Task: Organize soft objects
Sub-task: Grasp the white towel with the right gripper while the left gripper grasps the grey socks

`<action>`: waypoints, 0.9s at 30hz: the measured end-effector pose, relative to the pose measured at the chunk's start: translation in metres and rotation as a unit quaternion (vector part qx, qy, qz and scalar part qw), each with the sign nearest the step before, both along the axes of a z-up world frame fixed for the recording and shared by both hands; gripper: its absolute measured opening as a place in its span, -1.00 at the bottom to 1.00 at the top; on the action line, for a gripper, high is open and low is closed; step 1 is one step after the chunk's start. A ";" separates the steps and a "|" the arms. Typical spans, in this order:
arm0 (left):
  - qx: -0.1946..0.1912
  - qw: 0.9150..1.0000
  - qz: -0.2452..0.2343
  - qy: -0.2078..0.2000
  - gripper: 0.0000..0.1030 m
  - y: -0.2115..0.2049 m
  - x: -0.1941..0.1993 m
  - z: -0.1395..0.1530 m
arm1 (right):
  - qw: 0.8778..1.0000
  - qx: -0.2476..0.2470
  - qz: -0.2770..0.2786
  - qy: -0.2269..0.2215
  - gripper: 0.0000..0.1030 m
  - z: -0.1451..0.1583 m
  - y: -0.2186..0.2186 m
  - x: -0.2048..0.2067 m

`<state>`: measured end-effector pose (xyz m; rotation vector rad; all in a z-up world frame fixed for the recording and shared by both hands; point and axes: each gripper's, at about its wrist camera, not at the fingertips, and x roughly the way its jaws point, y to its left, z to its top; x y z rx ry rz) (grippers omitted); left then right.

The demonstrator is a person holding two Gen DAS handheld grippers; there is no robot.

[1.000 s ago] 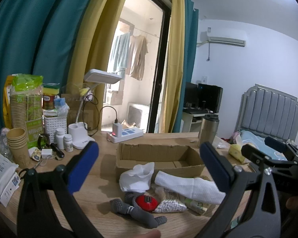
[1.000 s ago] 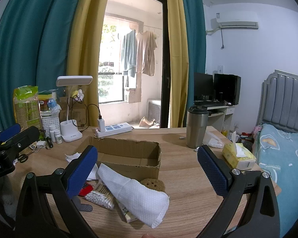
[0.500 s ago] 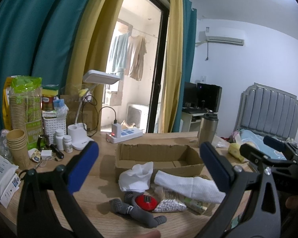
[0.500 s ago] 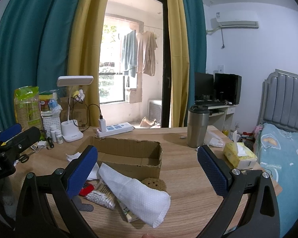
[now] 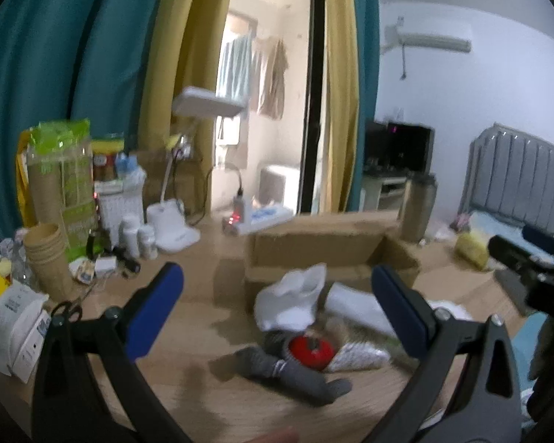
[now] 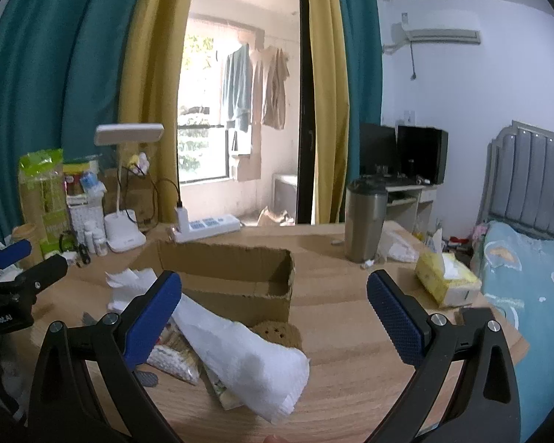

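A pile of soft things lies on the wooden table in front of an open cardboard box (image 5: 325, 254) (image 6: 236, 277). The pile holds a rolled white towel (image 6: 240, 350) (image 5: 354, 310), a crumpled white cloth (image 5: 291, 302) (image 6: 129, 284), a grey sock (image 5: 291, 373), a red round object (image 5: 312, 347), a bag of cotton swabs (image 6: 173, 358) and a brown sponge (image 6: 277, 332). My left gripper (image 5: 277, 310) is open and empty above the pile. My right gripper (image 6: 275, 317) is open and empty above the towel.
A steel tumbler (image 6: 363, 221), a yellow tissue pack (image 6: 447, 280) and a power strip (image 6: 207, 227) stand on the table. A desk lamp (image 6: 125, 236), bottles and paper cups (image 5: 46, 258) crowd the left side. A bed (image 6: 528, 277) is to the right.
My left gripper has dipped toward the pile, and its view is blurred by motion. My right gripper has moved slightly closer to the towel. Both stay open.
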<state>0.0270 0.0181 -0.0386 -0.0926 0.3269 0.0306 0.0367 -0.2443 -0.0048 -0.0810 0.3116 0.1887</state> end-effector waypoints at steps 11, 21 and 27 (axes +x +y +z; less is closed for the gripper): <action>-0.009 0.997 -0.009 0.079 0.99 0.001 0.034 -0.046 | 0.998 -0.006 0.009 0.061 0.99 -0.044 -0.003 0.032; 0.013 0.989 -0.031 0.142 0.99 -0.016 0.053 -0.081 | 0.993 -0.026 0.042 0.104 0.80 -0.075 0.011 0.045; 0.024 0.985 -0.031 0.168 0.98 -0.019 0.059 -0.094 | 0.991 -0.036 0.044 0.122 0.61 -0.086 0.015 0.052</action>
